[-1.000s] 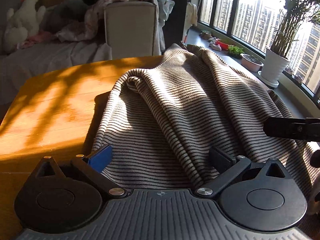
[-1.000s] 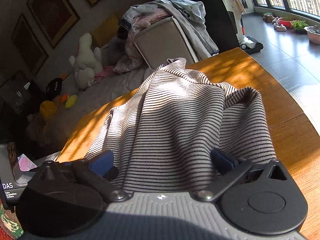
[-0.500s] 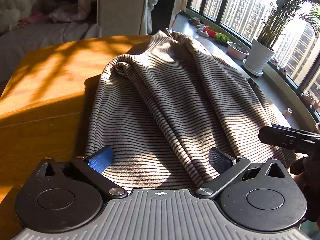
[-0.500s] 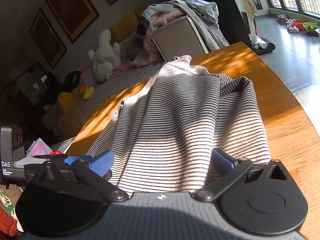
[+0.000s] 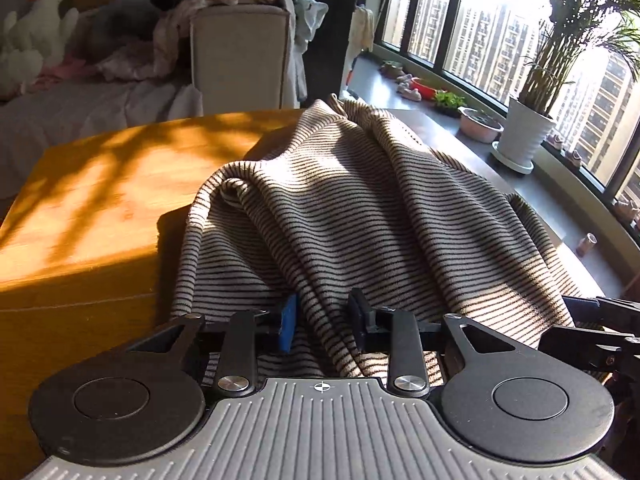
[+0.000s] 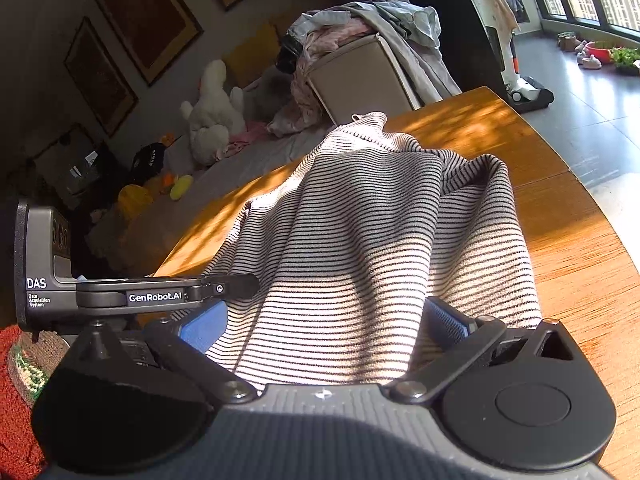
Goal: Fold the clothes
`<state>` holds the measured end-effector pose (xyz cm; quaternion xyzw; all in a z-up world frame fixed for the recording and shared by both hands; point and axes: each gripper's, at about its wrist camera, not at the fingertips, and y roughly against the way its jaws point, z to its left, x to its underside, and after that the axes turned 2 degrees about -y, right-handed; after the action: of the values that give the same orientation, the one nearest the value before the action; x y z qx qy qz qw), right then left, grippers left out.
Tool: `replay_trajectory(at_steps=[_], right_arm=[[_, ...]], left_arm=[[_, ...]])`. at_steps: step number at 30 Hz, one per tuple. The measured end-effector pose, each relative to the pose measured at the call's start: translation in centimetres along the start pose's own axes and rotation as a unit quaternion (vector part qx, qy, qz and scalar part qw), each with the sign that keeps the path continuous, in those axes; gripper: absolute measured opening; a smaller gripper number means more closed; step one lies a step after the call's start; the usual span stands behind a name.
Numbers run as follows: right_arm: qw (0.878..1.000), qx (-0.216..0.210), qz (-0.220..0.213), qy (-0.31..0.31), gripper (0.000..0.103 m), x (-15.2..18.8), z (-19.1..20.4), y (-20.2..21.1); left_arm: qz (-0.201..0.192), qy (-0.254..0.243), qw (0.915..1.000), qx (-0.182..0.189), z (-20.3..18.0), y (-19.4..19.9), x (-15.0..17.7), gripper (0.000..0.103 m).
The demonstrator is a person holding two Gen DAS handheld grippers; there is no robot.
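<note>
A striped top (image 5: 360, 216) lies bunched up on the wooden surface (image 5: 100, 200), with sun and shade across it. Its near edge reaches right up to both grippers. In the left wrist view, the left gripper (image 5: 322, 326) has its fingers pulled close together, and a thick fold of the striped top is pinched between the blue pad and the black pad. The cloth runs away from there toward 12 o'clock, rising in soft ridges to a peak near the far edge of the surface. In the right wrist view, the right gripper (image 6: 324, 326) has its fingers spread wide, with the hem of the top lying between them; they are not squeezing it. The left gripper's body shows at 9 o'clock in that view, just beside the cloth. A white plant pot (image 5: 524, 136) stands by the window at 2 o'clock in the left view. A white soft toy (image 6: 212, 116) sits on a bed at 11 o'clock in the right view, and a chair piled with clothes (image 6: 360, 68) stands past the surface at 12 o'clock.
</note>
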<state>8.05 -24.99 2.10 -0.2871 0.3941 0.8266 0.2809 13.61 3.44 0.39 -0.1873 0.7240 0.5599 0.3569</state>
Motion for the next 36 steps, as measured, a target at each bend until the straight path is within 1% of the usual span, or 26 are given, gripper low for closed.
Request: replay_trajectory(at_steps=[2, 3, 6, 8, 10, 11, 12, 13, 14, 15, 17, 18, 19, 21, 22, 24, 26, 27, 28, 29, 30, 31, 32, 33, 34, 36], right_arm=[[1.0, 0.0, -0.001, 0.0, 0.103, 0.0, 0.0, 0.0], [1.0, 0.0, -0.001, 0.001, 0.103, 0.0, 0.0, 0.0], [1.0, 0.005, 0.0, 0.007, 0.103, 0.1, 0.2, -0.1], [1.0, 0.009, 0.001, 0.011, 0.103, 0.1, 0.4, -0.1], [1.0, 0.009, 0.002, 0.012, 0.103, 0.1, 0.5, -0.2], [1.0, 0.009, 0.002, 0.012, 0.103, 0.0, 0.5, -0.2], [1.0, 0.009, 0.002, 0.011, 0.103, 0.0, 0.4, -0.2], [1.0, 0.007, 0.002, 0.01, 0.103, 0.0, 0.3, -0.2], [1.0, 0.007, 0.001, 0.009, 0.103, 0.0, 0.3, -0.2], [1.0, 0.006, 0.002, 0.009, 0.103, -0.1, 0.2, -0.2], [1.0, 0.006, 0.004, 0.009, 0.103, -0.1, 0.2, -0.2], [1.0, 0.006, 0.005, 0.011, 0.103, -0.1, 0.2, -0.3], [1.0, 0.006, 0.007, 0.013, 0.103, -0.1, 0.3, -0.3], [1.0, 0.006, 0.009, 0.018, 0.103, -0.1, 0.3, -0.3], [1.0, 0.005, 0.009, 0.017, 0.103, -0.1, 0.3, -0.3], [1.0, 0.0, 0.006, 0.013, 0.103, -0.1, 0.1, -0.2], [1.0, -0.007, 0.004, 0.006, 0.103, -0.1, -0.1, -0.1], [1.0, -0.008, 0.003, 0.005, 0.103, -0.1, -0.2, -0.1], [1.0, -0.009, 0.003, 0.005, 0.103, -0.1, -0.2, -0.1], [1.0, -0.009, 0.003, 0.004, 0.103, -0.1, -0.2, -0.1], [1.0, -0.01, 0.003, 0.004, 0.103, -0.1, -0.2, -0.1], [1.0, -0.01, 0.003, 0.003, 0.103, -0.2, -0.2, -0.1], [1.0, -0.011, 0.003, 0.003, 0.103, -0.2, -0.2, -0.1], [1.0, -0.011, 0.003, 0.003, 0.103, -0.2, -0.2, -0.1], [1.0, -0.012, 0.003, 0.002, 0.103, -0.2, -0.3, -0.1], [1.0, -0.013, 0.002, 0.002, 0.103, -0.2, -0.3, -0.2]], left_arm=[[-0.018, 0.03, 0.9993, 0.009, 1.4, 0.7, -0.8, 0.01], [-0.038, 0.034, 0.9986, -0.015, 2.0, 1.3, -1.4, 0.002], [-0.097, 0.035, 0.99, -0.096, 3.8, 3.1, -3.2, 0.001], [-0.082, 0.038, 0.9924, -0.084, 3.5, 2.7, -2.9, 0.001], [-0.062, 0.04, 0.9952, -0.064, 3.0, 2.2, -2.4, 0.005], [-0.052, 0.042, 0.9963, -0.054, 2.8, 2.0, -2.2, 0.009], [-0.042, 0.043, 0.9972, -0.045, 2.5, 1.7, -2.0, 0.018], [-0.032, 0.045, 0.9979, -0.035, 2.3, 1.5, -1.7, 0.025], [-0.021, 0.046, 0.9984, -0.025, 2.0, 1.2, -1.5, 0.038], [-0.011, 0.047, 0.9987, -0.015, 1.8, 0.9, -1.3, 0.043], [0.009, 0.05, 0.9987, 0.004, 1.3, 0.4, -0.8, 0.047], [0.02, 0.051, 0.9984, 0.014, 1.0, 0.2, -0.6, 0.054], [0.03, 0.053, 0.9979, 0.024, 0.8, -0.1, -0.4, 0.058], [0.05, 0.055, 0.9963, 0.043, 0.3, -0.6, 0.1, 0.073], [0.051, 0.054, 0.9962, 0.046, 0.0, -0.7, 0.2, 0.077], [0.049, 0.049, 0.9965, 0.048, -0.6, -0.9, 0.4, 0.087], [0.045, 0.041, 0.9972, 0.044, -1.2, -1.0, 0.6, 0.092], [0.042, 0.033, 0.9978, 0.039, -1.8, -1.1, 0.8, 0.093], [0.038, 0.024, 0.9984, 0.034, -2.3, -1.1, 0.9, 0.093], [0.033, 0.022, 0.9988, 0.029, -2.4, -1.0, 0.9, 0.086], [0.028, 0.022, 0.9991, 0.024, -2.4, -0.8, 0.9, 0.066], [0.023, 0.022, 0.9993, 0.019, -2.3, -0.6, 0.9, 0.053], [0.018, 0.021, 0.9995, 0.015, -2.3, -0.5, 0.8, 0.028], [0.012, 0.021, 0.9997, 0.01, -2.3, -0.3, 0.8, 0.013], [0.007, 0.021, 0.9997, 0.005, -2.3, -0.1, 0.8, 0.01], [-0.004, 0.02, 0.9998, -0.004, -2.2, 0.2, 0.8, 0.01]])
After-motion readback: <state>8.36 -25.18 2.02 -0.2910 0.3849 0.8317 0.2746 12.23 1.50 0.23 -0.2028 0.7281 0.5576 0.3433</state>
